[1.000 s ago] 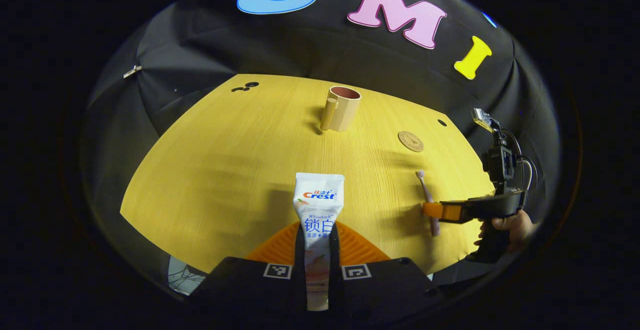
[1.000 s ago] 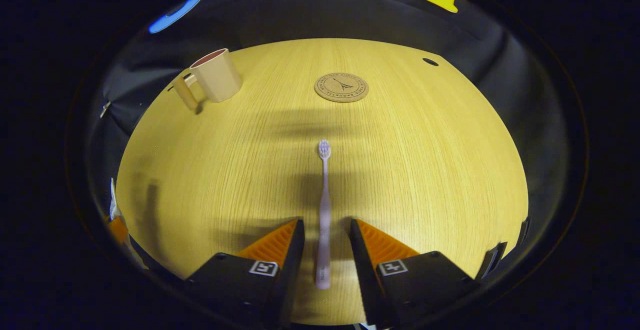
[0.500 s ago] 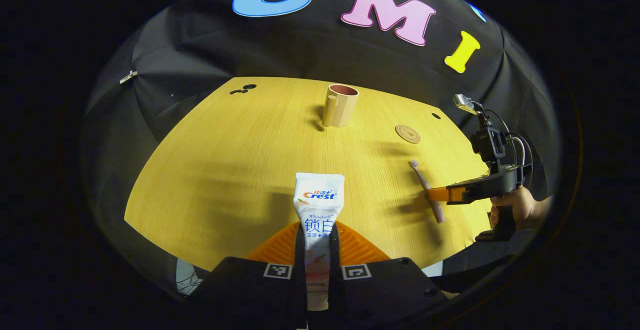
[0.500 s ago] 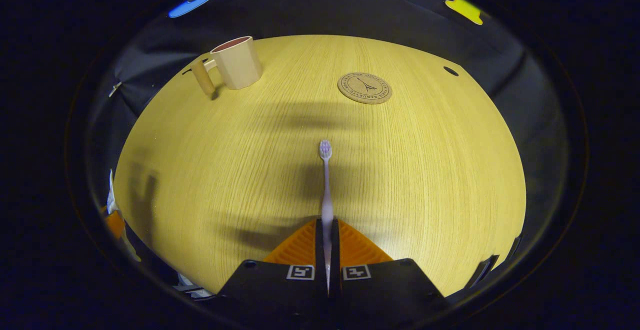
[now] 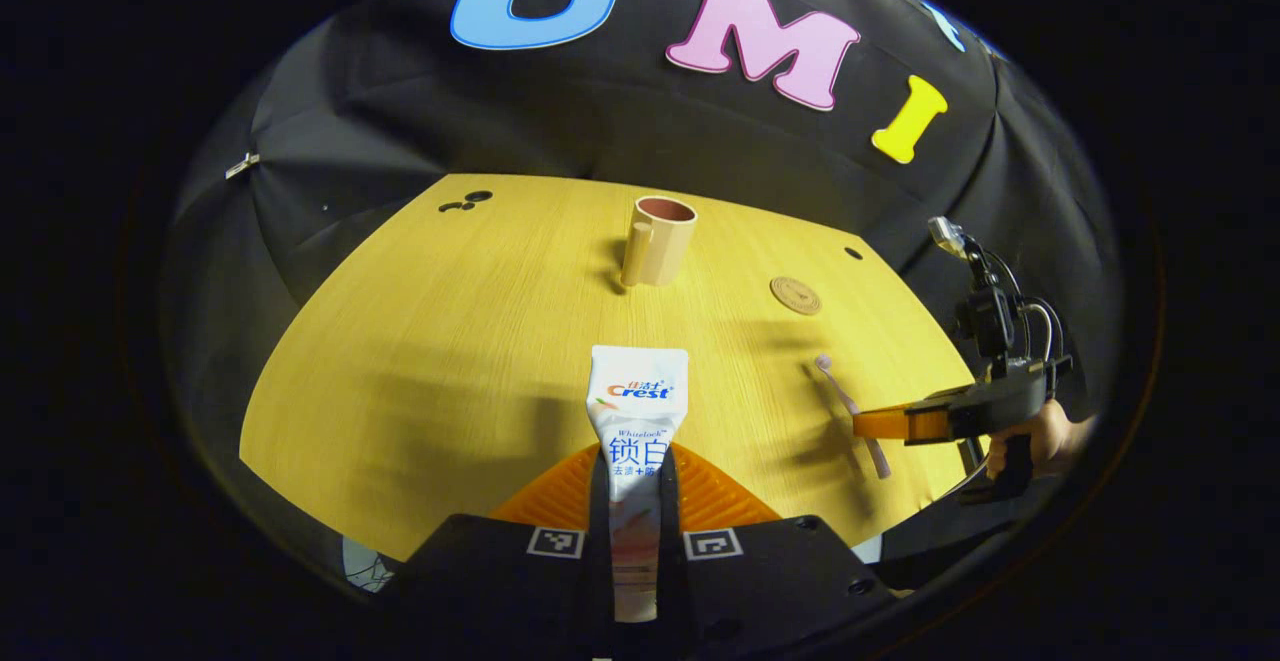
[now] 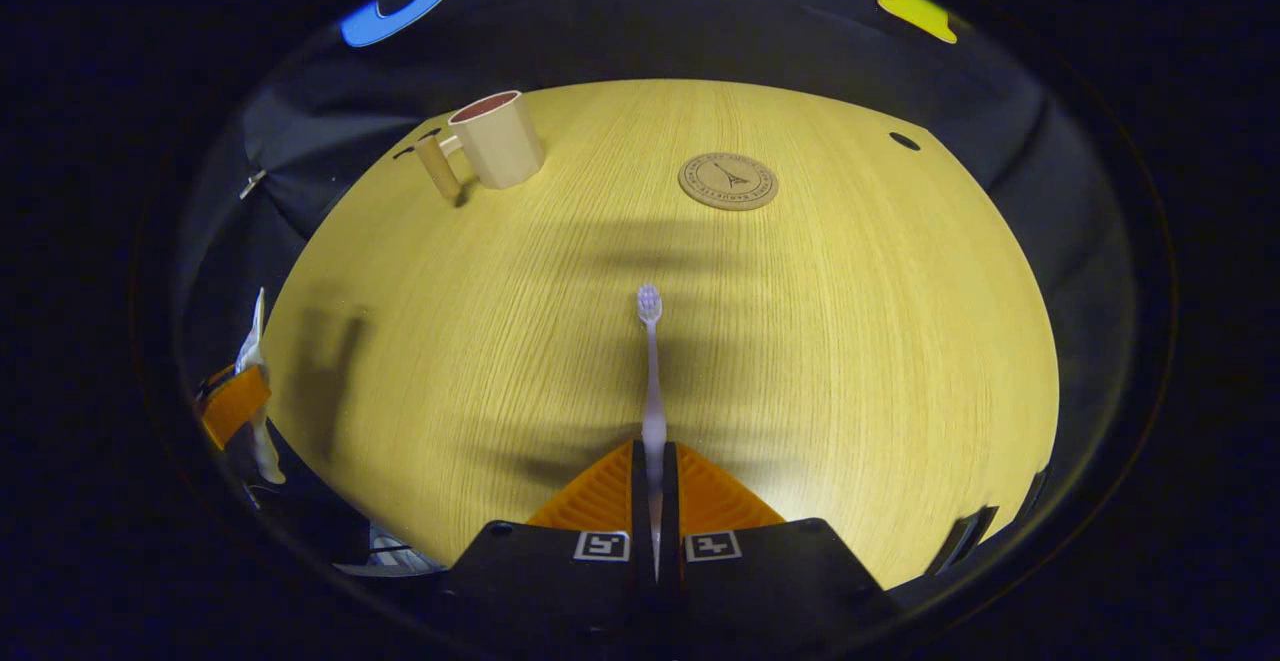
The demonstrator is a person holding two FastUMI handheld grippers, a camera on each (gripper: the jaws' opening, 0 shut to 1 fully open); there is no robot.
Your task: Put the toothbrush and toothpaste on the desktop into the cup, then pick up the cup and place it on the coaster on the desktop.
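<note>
Yellow wood-grain bench against a black cloth wall: my working surface.

Item 1. Left claw: clamped on the white soft-plastic toothpaste tube, which sticks out forward between the fingers, above the bench.

Item 2. Right claw: clamped on the handle of the slim pale-lilac plastic toothbrush, bristle head pointing ahead. In the left gripper view I see this claw off to the side, with the hand that holds it.

Item 3. Beige cup with a side handle: upright at the far side of the bench, nothing in it that I can see.

Item 4. Round cork coaster: lies bare, well apart from the cup.

Risks, as I judge them. Both items are long and the cup mouth is narrow; a tip striking the rim could knock the light cup over. The toothbrush is pinched near its tail, so it may pivot in the grip. Two claws arriving together could collide.

Not made out. The tube's cap end sits hidden between my fingers. How deep the cup is I cannot tell. The coaster's printing is too small to make out.
</note>
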